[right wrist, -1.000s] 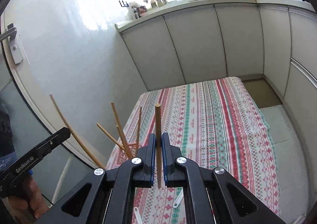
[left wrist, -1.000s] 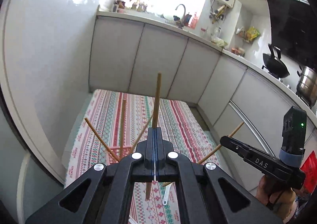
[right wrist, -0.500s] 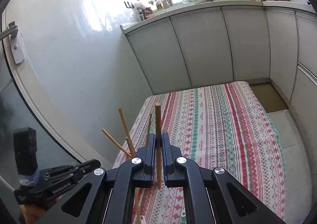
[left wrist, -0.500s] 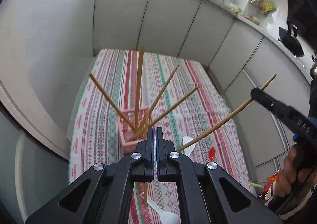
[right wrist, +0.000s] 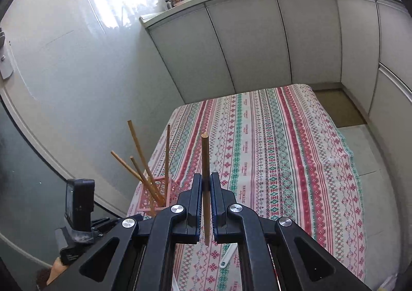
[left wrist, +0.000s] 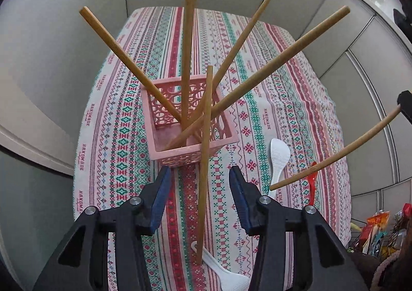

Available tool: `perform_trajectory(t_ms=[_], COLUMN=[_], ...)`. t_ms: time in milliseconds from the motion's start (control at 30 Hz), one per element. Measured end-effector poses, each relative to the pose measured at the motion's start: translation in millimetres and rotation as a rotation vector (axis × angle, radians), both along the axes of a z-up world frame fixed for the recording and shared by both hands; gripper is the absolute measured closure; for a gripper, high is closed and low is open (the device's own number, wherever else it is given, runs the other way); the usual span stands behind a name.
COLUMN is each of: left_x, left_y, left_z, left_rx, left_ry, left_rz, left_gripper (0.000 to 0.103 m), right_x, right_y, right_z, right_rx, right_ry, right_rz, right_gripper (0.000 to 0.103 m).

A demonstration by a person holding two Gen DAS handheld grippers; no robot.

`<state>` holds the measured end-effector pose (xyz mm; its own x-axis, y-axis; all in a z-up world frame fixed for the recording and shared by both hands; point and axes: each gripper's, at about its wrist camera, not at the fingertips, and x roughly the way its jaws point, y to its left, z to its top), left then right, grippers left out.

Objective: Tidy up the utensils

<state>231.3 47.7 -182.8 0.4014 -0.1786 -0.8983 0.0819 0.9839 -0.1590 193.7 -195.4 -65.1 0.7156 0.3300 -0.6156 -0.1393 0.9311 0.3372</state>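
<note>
In the left wrist view my left gripper (left wrist: 198, 172) hangs just above the near side of a pink lattice basket (left wrist: 177, 158), which holds several wooden chopsticks (left wrist: 186, 41). Its jaws are opening. One loose chopstick (left wrist: 202, 200) stands between the blue pads without touching either. The right wrist view has my right gripper (right wrist: 206, 178) shut on another upright chopstick (right wrist: 205, 157) above the table, with the basket (right wrist: 146, 197) low on the left. That held chopstick (left wrist: 340, 154) reaches in from the right in the left wrist view.
A striped patterned cloth (left wrist: 270, 72) covers the table. On it lie a white spoon (left wrist: 278, 159) and a red spoon (left wrist: 312, 182) to the right of the basket, and another white spoon (left wrist: 229, 275) near the front. Grey cabinets (right wrist: 257, 46) surround the table.
The left gripper has tipped down and dropped close over the basket, and its jaws have parted off the chopstick they held. The right gripper has sunk slightly with its chopstick.
</note>
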Motion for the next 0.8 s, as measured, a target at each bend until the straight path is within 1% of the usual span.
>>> perform_trajectory(t_ms=[33, 67, 100, 133, 167, 200, 233, 333, 467, 633, 800], left_x=[1.8, 2.6, 2.7, 4.1, 3.8, 3.5, 3.1, -3.3, -18.2, -40.6, -55.3], left_y=[-1.9, -4.2, -5.9, -6.4, -6.7, -6.6, -6.6, -5.6, -2.2, 7.7, 25.6], left_z=[-3.4, -5.0, -6.6, -8.5, -9.1, -9.2, -8.0, 5.2, 35.9, 82.1, 117.6], left_rx=[0.013, 0.030, 0.045, 0.051, 0.055, 0.057, 0.062, 0.065, 0.031, 0.002, -0.041], left_ry=[0.001, 0.001, -0.002, -0.003, -0.004, -0.004, -0.006, -0.052, -0.138, -0.304, -0.472], left_rz=[-0.001, -0.004, -0.007, -0.007, -0.009, -0.010, -0.009, -0.011, -0.014, 0.011, 0.091], left_gripper=[0.057, 0.066, 0.079, 0.084, 0.095, 0.096, 0.096, 0.097, 0.097, 0.097, 0.097], right_x=[-0.1, -0.4, -0.8, -1.2, -1.4, -2.0, -2.1, -3.7, -6.8, -12.5, -15.0], right_y=[-0.5, -1.0, -1.6, -2.0, -2.4, -2.9, -3.0, -4.8, -6.6, -2.2, 8.1], right_z=[-1.2, -2.2, -3.1, -3.8, -4.3, -4.7, -4.8, -3.7, 2.9, 17.8, 32.6], right_rx=[-0.002, -0.004, -0.006, -0.007, -0.009, -0.011, -0.011, -0.007, 0.021, 0.055, 0.089], right_ry=[0.004, 0.008, 0.011, 0.013, 0.014, 0.014, 0.014, 0.008, -0.017, -0.078, -0.150], right_rz=[0.000, 0.000, 0.001, 0.002, 0.002, 0.003, 0.003, 0.002, 0.002, 0.005, 0.013], right_gripper=[0.097, 0.097, 0.097, 0.097, 0.097, 0.097, 0.097, 0.097, 0.097, 0.097, 0.097])
